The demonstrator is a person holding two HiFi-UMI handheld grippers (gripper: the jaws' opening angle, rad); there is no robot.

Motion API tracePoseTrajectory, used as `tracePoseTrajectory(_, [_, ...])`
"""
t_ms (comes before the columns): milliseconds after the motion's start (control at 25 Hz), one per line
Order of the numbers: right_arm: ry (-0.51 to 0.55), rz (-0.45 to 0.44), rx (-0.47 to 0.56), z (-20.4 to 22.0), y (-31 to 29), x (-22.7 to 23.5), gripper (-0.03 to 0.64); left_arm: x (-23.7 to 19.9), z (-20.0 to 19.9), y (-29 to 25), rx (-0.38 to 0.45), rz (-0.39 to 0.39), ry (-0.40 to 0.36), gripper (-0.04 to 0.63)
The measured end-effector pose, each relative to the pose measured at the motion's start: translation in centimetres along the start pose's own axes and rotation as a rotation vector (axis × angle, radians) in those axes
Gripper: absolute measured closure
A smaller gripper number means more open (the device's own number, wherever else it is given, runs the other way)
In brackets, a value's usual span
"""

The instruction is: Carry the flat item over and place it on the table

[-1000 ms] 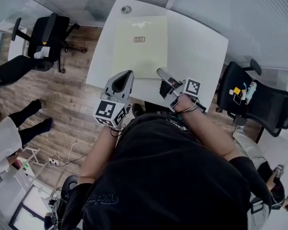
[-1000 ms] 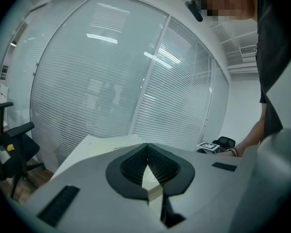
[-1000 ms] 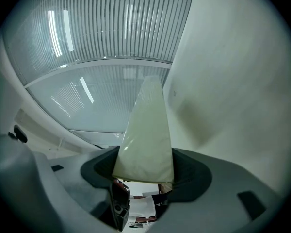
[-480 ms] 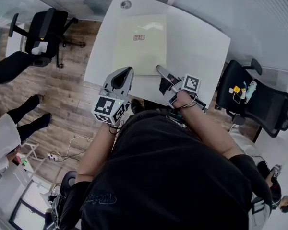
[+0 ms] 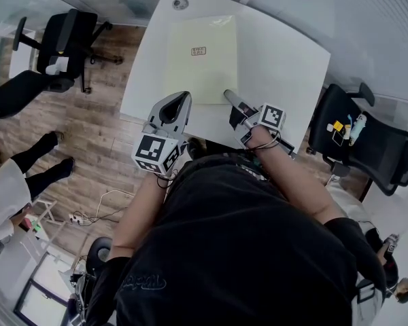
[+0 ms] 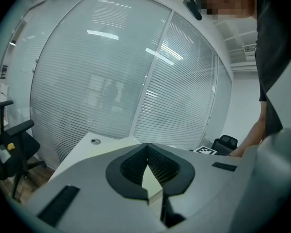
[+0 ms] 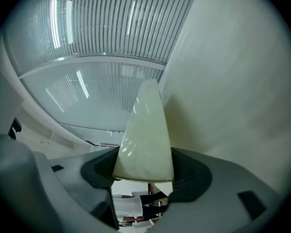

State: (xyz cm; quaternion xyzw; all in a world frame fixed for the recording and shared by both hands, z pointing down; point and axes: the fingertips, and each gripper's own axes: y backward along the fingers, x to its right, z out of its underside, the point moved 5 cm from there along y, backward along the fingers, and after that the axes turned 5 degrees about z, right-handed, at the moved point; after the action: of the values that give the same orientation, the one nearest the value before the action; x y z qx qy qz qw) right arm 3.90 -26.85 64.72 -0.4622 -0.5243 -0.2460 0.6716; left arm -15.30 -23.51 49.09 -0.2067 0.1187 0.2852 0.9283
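Two grippers worked at the table's near edge. The left gripper (image 5: 183, 96) had its jaws together at the tips and nothing clamped, poised over the near left edge of the sheet (image 5: 200, 70). The right gripper (image 5: 227, 94), turned on its side, was clamped on the sheet's near right corner. The one pale sheet lay along the left half of the single white table (image 5: 282, 53), its near edge close to the table's rim, with one small label (image 5: 198, 51) on it. The right half was bare. One grommet (image 5: 181, 4) sat far left. Two black chairs flanked the table, one far left (image 5: 64, 43) and one right (image 5: 367, 141).
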Motion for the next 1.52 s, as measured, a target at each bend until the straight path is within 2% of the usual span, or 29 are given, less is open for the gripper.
tracePoseTrajectory(120, [0.019, -0.015, 0.002, 0.1, -0.3, -0.1, 0.319, 0.1, 0.0, -0.1, 0.0, 0.005, -0.004, 0.583])
tracePoseTrajectory(320, [0.173, 0.038, -0.022, 0.2, -0.6, -0.4, 0.319, 0.2, 0.1, -0.3, -0.004, 0.006, 0.0, 0.583])
tracePoseTrajectory(480, [0.247, 0.068, -0.034, 0.1, -0.6, -0.2, 0.319, 0.8, 0.4, -0.6, -0.011, 0.015, 0.0, 0.583])
tracePoseTrajectory(920, [0.361, 0.155, -0.057, 0.0, -1.2, 0.9, 0.318, 0.3, 0.6, -0.4, -0.021, 0.017, 0.005, 0.583])
tracePoseTrajectory(1280, [0.446, 0.285, -0.084, -1.1, -1.2, 3.6, 0.291, 0.1, 1.2, -0.1, -0.048, 0.015, 0.011, 0.583])
tracePoseTrajectory(1520, [0.479, 0.31, -0.076, -1.8, -1.3, 4.6, 0.29, 0.5, 1.8, -0.2, -0.066, 0.008, 0.015, 0.583])
